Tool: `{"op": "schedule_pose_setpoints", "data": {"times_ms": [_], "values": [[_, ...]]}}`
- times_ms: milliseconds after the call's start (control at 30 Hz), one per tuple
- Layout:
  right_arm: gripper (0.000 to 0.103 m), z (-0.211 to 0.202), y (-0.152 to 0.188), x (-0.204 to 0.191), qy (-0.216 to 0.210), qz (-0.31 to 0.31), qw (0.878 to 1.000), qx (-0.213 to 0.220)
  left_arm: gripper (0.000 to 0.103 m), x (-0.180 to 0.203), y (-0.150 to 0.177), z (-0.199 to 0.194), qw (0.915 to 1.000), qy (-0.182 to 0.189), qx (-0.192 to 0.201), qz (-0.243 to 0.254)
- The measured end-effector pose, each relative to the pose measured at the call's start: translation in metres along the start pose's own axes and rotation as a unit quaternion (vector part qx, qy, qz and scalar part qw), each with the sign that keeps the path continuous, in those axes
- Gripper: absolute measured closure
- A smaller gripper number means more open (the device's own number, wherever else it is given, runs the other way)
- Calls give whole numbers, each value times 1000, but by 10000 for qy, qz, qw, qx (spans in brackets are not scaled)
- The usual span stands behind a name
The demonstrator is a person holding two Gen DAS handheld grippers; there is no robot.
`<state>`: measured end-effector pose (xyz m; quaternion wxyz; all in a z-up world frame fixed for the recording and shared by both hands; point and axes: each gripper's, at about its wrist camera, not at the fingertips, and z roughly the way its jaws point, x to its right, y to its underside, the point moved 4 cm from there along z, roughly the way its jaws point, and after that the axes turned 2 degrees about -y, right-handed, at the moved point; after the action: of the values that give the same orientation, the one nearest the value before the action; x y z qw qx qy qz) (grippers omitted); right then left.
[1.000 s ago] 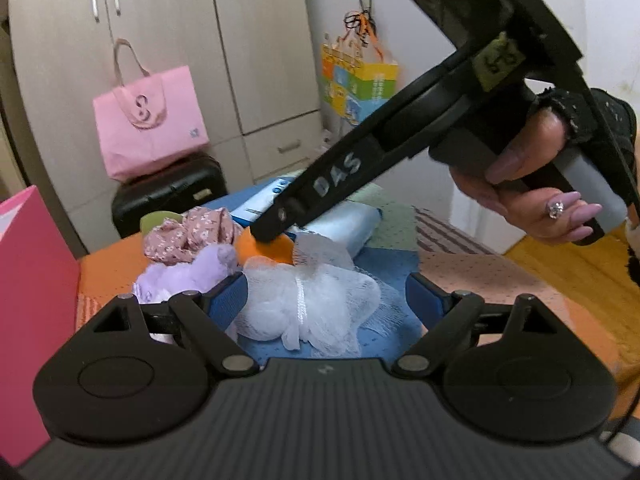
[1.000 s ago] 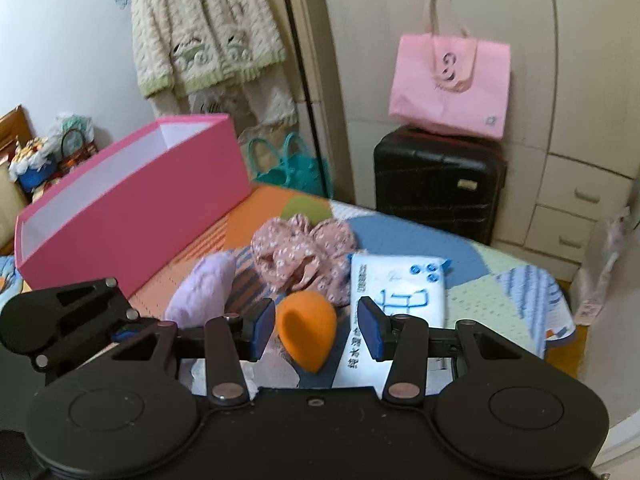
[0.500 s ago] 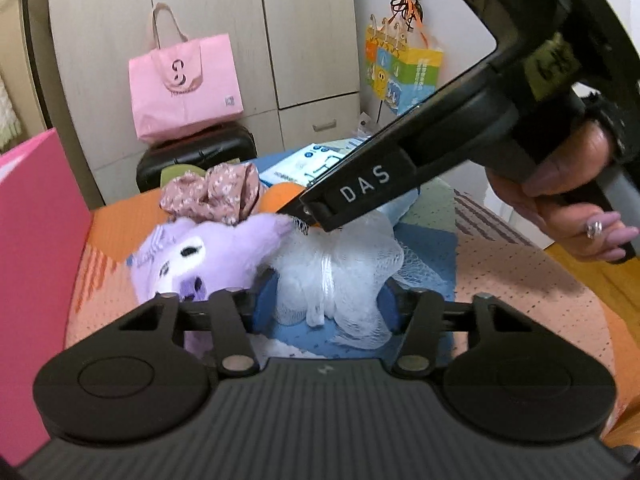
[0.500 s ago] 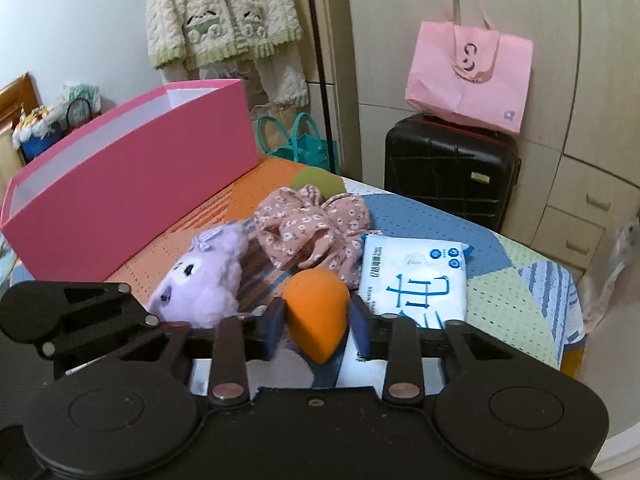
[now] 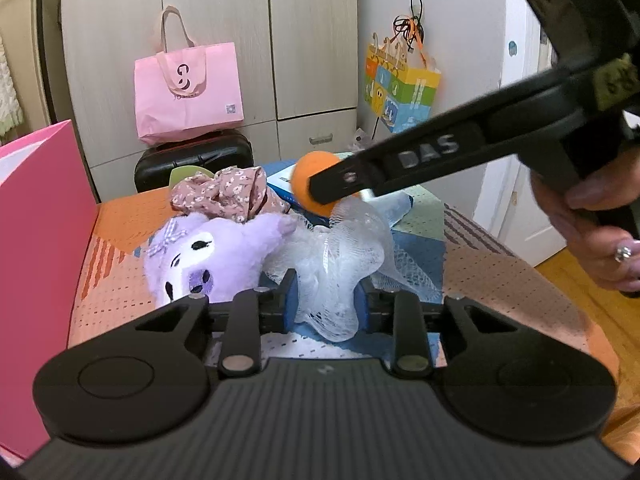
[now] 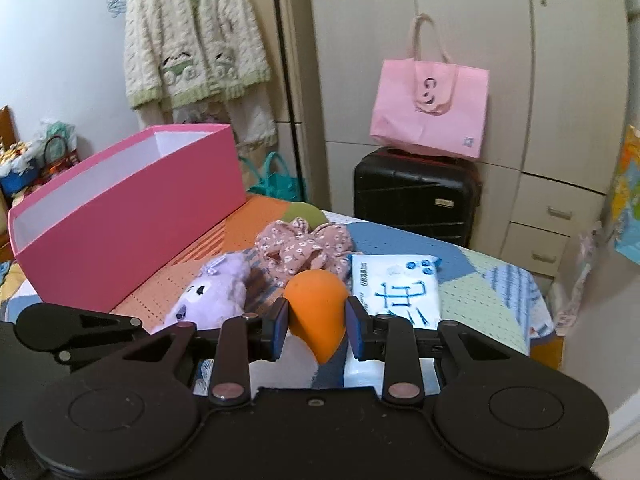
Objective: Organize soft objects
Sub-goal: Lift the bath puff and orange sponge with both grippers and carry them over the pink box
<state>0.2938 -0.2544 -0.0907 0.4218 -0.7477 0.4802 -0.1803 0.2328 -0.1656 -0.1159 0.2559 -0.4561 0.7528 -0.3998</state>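
My left gripper point(image 5: 326, 304) is shut on a white mesh bath puff point(image 5: 340, 256) on the table. My right gripper point(image 6: 316, 322) is shut on an orange teardrop sponge point(image 6: 316, 304) and holds it above the table; the sponge also shows in the left wrist view point(image 5: 310, 188). A purple plush toy point(image 5: 212, 256) lies left of the puff and shows in the right wrist view too point(image 6: 216, 292). A floral pink scrunchie point(image 6: 304, 250) lies behind it. A pink open box point(image 6: 120, 216) stands at the left.
A white and blue tissue pack point(image 6: 396, 288) lies right of the scrunchie. A green round item point(image 6: 304, 212) sits behind the scrunchie. A black suitcase point(image 6: 416, 192) with a pink bag point(image 6: 430, 112) stands beyond the table edge. A patchwork cloth point(image 5: 500, 280) covers the table.
My right gripper closed on the orange sponge and lifted it off the table. My left gripper closed on the white puff and moved forward, bringing the purple plush into view.
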Motion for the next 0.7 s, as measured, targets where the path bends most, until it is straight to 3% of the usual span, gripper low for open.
{"op": "schedule_pose_setpoints", "data": {"times_ms": [700], "values": [[68, -43, 44, -1, 317, 434, 9985, -129, 80, -3, 14, -41, 9991, 414, -8, -117]]}}
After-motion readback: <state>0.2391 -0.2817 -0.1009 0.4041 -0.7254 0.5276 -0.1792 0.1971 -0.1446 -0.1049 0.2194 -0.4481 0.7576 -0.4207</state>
